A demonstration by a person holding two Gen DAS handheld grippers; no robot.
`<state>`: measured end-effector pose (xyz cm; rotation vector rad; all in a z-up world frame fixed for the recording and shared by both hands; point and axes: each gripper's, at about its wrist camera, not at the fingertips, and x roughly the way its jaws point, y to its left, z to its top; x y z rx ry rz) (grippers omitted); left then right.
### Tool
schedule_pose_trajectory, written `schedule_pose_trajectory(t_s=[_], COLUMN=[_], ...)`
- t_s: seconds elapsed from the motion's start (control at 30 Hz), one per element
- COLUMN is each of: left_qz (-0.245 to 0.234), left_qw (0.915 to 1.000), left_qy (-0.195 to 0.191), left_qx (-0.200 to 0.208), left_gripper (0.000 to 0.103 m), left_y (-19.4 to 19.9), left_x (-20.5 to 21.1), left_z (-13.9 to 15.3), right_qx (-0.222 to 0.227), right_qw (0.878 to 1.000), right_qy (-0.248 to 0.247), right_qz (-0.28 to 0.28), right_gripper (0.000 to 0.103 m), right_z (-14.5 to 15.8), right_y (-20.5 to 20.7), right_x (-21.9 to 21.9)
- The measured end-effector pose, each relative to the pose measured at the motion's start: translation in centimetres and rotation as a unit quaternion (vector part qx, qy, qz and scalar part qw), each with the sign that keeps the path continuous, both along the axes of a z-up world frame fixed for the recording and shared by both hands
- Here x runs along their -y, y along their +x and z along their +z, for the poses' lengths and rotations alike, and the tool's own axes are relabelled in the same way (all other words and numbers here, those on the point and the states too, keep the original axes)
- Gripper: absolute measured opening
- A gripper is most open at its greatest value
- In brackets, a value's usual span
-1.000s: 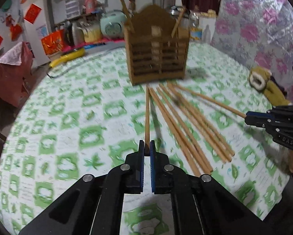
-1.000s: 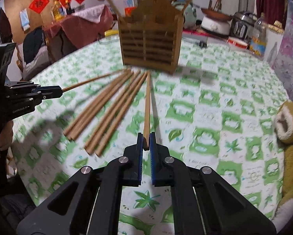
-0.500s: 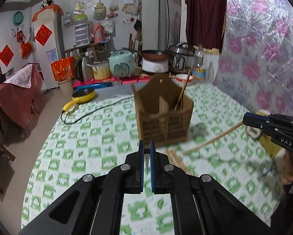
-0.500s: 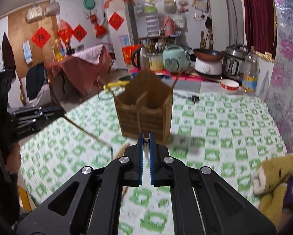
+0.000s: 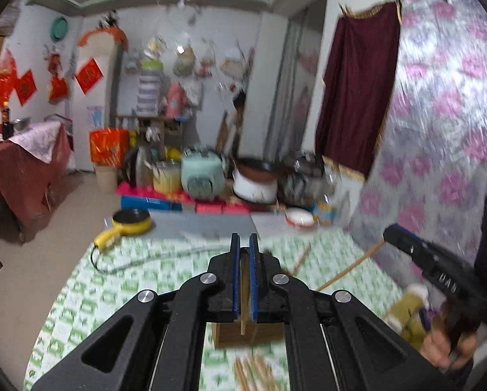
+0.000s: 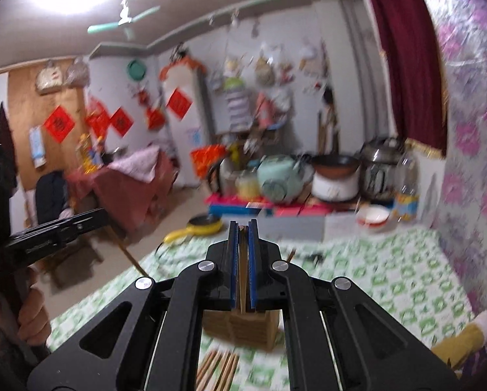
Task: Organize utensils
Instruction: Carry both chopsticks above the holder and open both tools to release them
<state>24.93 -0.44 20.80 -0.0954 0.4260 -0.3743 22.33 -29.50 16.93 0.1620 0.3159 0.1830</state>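
Both grippers have risen off the table, each clamped on one chopstick: left gripper (image 5: 243,280), right gripper (image 6: 243,270). The wooden holder (image 6: 240,329) stands below them, with more chopsticks (image 6: 219,369) lying before it. Next, probably tip each stick down into a compartment.

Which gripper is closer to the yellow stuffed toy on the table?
Right. The stuffed toy lies low beside the right gripper, on its right. The left gripper is on the right one's other side, farther from the toy.
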Motion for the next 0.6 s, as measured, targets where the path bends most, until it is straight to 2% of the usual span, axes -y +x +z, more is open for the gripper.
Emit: schedule_pose_trajectory(t_s=[0.1, 0.17, 0.33, 0.47, 0.5, 0.53, 0.57, 0.6], left_qz=[0.02, 0.026, 0.027, 0.021, 0.02, 0.02, 0.022, 0.027], left_qw=[0.9996, 0.9994, 0.9987, 0.9956, 0.9948, 0.994, 0.9933, 0.9933], left_qy=[-0.016, -0.022, -0.011, -0.017, -0.017, -0.021, -0.026, -0.029], left_qx=[0.011, 0.006, -0.043, -0.09, -0.098, -0.106, -0.11, -0.108], left_gripper=[0.006, 0.006, 0.006, 0.006, 0.008, 0.012, 0.035, 0.058], left_y=[1.5, 3.0, 6.6, 8.7, 9.0, 9.0, 9.0, 8.9], left_x=[0.5, 1.0, 1.8, 1.7, 1.6, 1.4, 1.3, 1.0], left_z=[-0.1, -0.9, -4.1, -5.9, -6.3, -6.7, -6.8, -6.9], right_qx=[0.001, -0.015, -0.065, -0.095, -0.1, -0.107, -0.112, -0.115], right_qw=[1.0, 1.0, 0.998, 0.995, 0.995, 0.994, 0.993, 0.993], right_qy=[0.003, -0.003, 0.008, 0.021, 0.022, 0.024, 0.027, 0.028], right_qz=[-0.012, -0.01, 0.001, 0.008, 0.01, 0.012, 0.009, 0.005], right_gripper=[0.007, 0.007, 0.007, 0.007, 0.01, 0.013, 0.016, 0.023], right_z=[-0.9, -2.1, -4.7, -6.2, -6.3, -6.5, -6.8, -6.8], right_y=[1.7, 3.1, 6.2, 7.6, 7.7, 7.9, 8.0, 8.0], right_x=[-0.4, -0.7, -0.1, 0.5, 0.4, 0.5, 0.6, 0.6])
